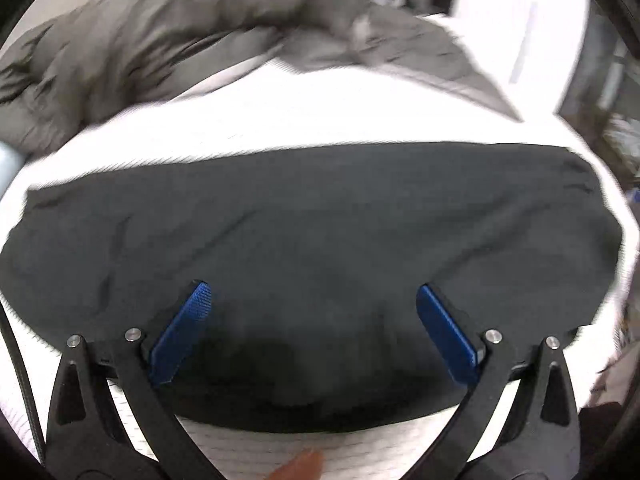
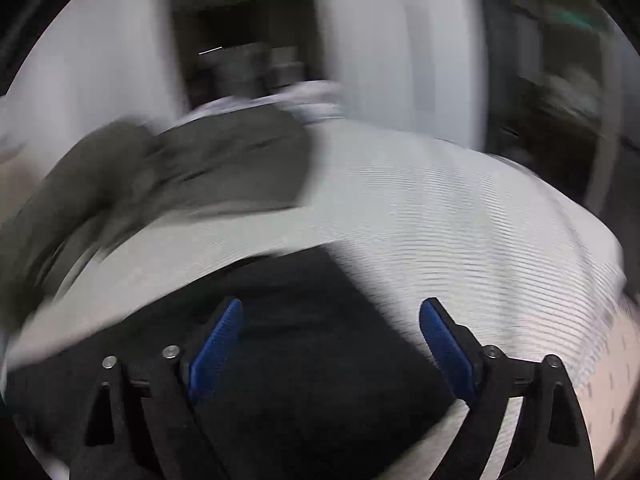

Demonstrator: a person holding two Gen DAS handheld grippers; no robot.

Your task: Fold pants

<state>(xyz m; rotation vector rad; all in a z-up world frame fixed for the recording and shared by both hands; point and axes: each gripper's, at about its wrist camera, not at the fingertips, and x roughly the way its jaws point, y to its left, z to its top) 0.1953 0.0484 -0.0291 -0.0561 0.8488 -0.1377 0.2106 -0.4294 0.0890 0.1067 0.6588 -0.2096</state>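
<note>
Below, black pants [image 1: 312, 248] flat, white bedcover [image 1: 304, 120]

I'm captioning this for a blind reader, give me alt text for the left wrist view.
A folded black cloth garment lies flat on a white ribbed bed cover, under the left gripper, whose blue-padded jaws are open and empty. A rumpled grey-brown garment lies behind.

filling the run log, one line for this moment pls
task: fold pants | black pants: flat, folded on white bed | left gripper: open, empty | right gripper: open, empty | grey garment: heaped behind
</note>
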